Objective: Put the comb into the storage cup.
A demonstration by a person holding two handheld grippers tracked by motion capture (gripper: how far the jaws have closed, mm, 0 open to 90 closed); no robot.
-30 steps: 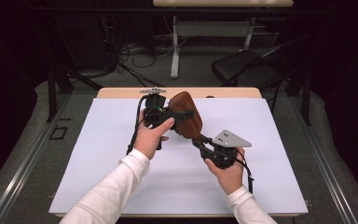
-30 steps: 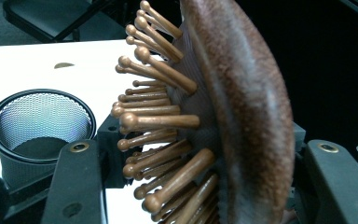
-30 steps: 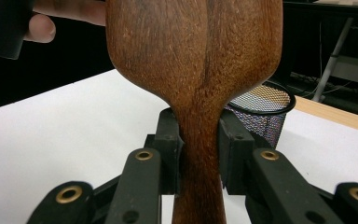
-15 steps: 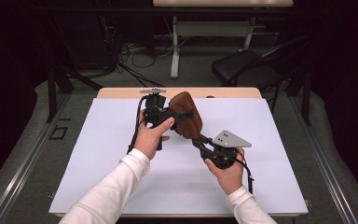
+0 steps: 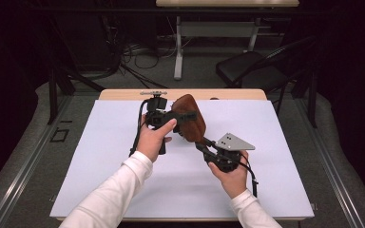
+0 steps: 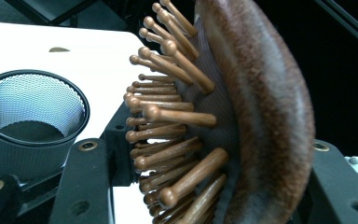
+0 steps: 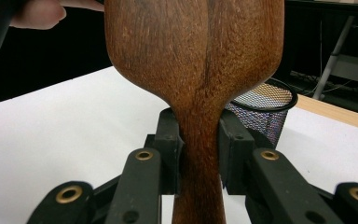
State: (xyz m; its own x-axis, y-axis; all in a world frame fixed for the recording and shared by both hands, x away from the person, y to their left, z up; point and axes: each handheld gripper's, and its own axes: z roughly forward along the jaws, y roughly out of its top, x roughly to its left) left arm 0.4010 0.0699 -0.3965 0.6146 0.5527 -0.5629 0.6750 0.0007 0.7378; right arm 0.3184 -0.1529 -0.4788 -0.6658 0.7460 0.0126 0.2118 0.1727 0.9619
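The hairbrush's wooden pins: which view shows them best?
The left gripper view: the pins stand in close profile off the hairbrush. The right gripper view shows its smooth back and handle; the high view shows its brown back.

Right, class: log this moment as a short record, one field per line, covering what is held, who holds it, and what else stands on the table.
held object: wooden hairbrush, above the table
left gripper: shut on the brush head, bristles against one jaw
right gripper: shut on the brush handle
nearby: black mesh cup, upright
surface: white table
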